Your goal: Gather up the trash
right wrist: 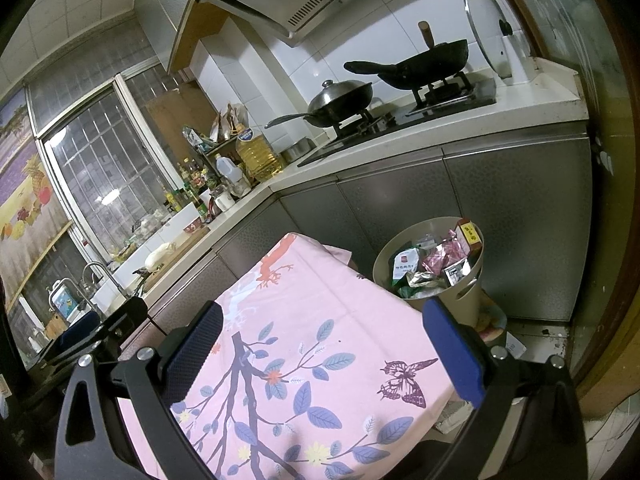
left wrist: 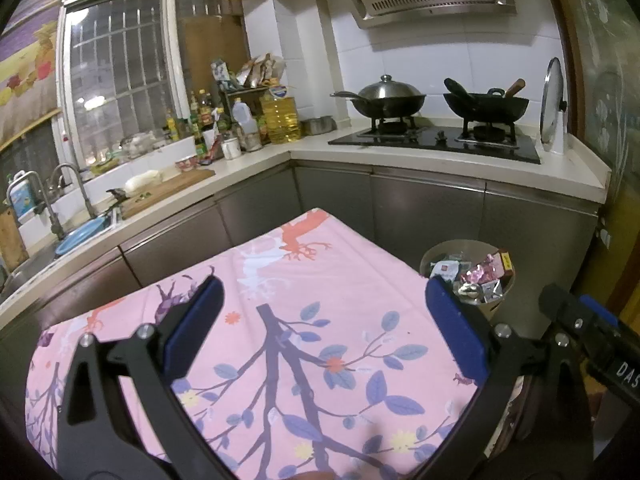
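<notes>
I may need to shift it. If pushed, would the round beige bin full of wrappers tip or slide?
The round beige bin looks like light plastic, so it would probably slide. The crumpled foil wrappers piled to its rim likely weigh little and could spill if it is jolted.

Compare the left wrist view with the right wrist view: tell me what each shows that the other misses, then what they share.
Only the left wrist view shows the blue basin by the sink, and the right gripper's body at its right edge. Only the right wrist view shows the butterfly print on the cloth, the bin's side handle slot and the floor beside it. Both show the pink tablecloth with no trash on it, the beige bin full of wrappers, the two woks, and an open, empty gripper: left gripper, right gripper.
</notes>
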The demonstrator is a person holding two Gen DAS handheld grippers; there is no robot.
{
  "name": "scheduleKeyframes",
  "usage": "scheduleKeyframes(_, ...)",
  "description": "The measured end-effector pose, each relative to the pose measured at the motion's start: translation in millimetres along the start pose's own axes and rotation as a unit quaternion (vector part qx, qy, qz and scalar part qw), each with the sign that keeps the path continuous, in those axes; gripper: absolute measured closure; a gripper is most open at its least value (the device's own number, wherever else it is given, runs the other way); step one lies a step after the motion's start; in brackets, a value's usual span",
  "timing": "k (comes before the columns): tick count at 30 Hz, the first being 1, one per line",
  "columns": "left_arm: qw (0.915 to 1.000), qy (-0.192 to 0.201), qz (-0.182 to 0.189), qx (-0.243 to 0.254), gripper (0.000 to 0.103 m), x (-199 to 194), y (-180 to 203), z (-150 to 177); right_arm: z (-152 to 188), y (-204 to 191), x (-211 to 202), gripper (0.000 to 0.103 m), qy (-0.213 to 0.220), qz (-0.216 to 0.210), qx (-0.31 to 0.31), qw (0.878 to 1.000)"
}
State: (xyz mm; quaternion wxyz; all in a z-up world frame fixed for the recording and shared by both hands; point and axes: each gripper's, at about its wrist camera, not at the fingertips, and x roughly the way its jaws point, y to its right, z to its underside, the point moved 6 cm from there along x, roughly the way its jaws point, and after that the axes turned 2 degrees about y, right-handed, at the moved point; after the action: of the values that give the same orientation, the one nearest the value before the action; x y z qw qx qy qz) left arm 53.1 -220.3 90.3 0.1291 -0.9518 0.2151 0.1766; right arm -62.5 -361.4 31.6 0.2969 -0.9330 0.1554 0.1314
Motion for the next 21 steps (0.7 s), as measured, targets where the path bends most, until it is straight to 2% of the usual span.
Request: scheduleKeyframes(21, 0.9999, -0.011, 0.008, 0.003, 0.006, 5, 13, 10, 1, 0, 0, 0.007, -0.001, 0.0, 0.001, 1.0)
